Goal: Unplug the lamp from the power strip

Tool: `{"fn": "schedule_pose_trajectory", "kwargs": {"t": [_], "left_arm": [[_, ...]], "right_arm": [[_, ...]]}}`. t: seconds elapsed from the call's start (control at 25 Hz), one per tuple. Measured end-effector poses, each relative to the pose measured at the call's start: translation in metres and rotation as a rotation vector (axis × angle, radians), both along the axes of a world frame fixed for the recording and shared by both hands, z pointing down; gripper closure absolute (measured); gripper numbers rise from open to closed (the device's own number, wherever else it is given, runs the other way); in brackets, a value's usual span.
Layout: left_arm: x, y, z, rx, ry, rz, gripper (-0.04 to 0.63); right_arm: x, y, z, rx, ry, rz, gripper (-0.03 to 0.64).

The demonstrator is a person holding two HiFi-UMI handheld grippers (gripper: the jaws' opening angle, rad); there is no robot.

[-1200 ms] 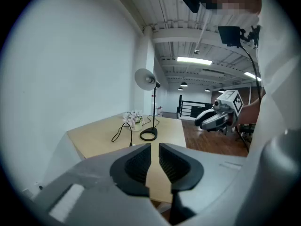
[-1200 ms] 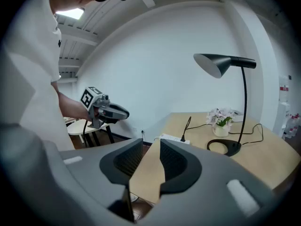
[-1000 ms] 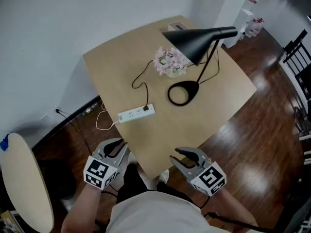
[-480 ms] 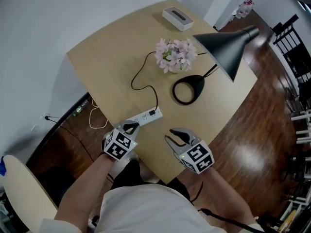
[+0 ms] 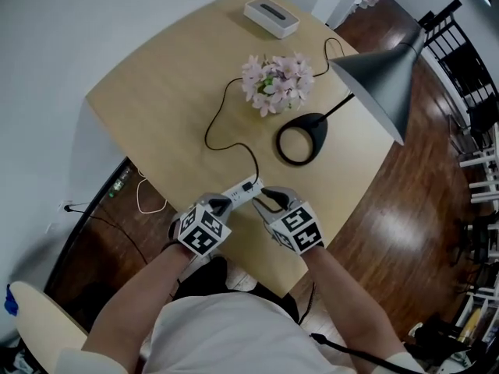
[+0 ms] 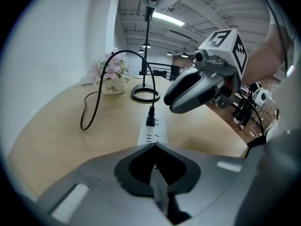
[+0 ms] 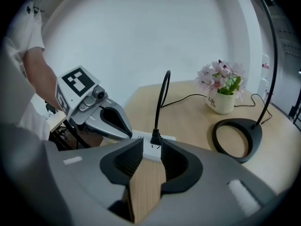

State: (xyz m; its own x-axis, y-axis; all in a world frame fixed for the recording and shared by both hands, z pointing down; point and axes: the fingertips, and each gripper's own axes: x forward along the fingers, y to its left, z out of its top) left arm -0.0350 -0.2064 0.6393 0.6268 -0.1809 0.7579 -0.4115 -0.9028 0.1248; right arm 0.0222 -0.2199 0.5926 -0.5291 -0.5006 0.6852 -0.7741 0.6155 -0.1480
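1. The power strip (image 5: 243,191) lies flat near the front edge of the wooden table (image 5: 171,107), between the two tongs.
2. A black plug (image 7: 155,138) sits upright in the strip, and its black cord (image 5: 222,123) loops away across the tabletop towards the flowers.
3. The left gripper (image 6: 155,146) has its jaws drawn together, tips meeting. It is at the strip's near end, but whether it touches the strip cannot be told.
4. The right gripper (image 7: 151,141) has its jaws apart and opening. Only bare tabletop shows between them, and the plug stands just beyond their tips.
5. The two grippers face each other from either side of the strip, close together.
6. A small white pot (image 7: 220,102) stands further back on the table and holds a bunch of pink flowers (image 5: 277,84) with green leaves.
7. The lamp (image 5: 302,137) stands just beside the pot on a black ring-shaped base, with its dark shade reaching out over the table's right edge.
8. A white box (image 5: 271,16) with a dark slot in its top sits at the far corner. What is inside cannot be made out.
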Motion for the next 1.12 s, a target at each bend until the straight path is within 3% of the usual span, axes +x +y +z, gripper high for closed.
{"fn": "schedule_pose_trajectory", "kwargs": {"t": [0.12, 0.56, 1.0, 1.12], "left_arm": [[-0.002, 0.0, 0.0, -0.028, 0.004, -0.019, 0.592], [0.001, 0.002, 0.002, -0.008, -0.06, 0.099, 0.592], [0.003, 0.004, 0.004, -0.034, -0.102, 0.115, 0.594], [0.003, 0.004, 0.003, -0.045, -0.118, 0.119, 0.594]], "right_arm": [[-0.012, -0.014, 0.011, -0.01, 0.013, -0.004, 0.502], [-0.019, -0.03, 0.023, -0.016, 0.105, 0.002, 0.531], [-0.019, -0.028, 0.019, -0.049, 0.143, 0.018, 0.548], [-0.022, -0.031, 0.003, 0.004, 0.116, 0.029, 0.548]]}}
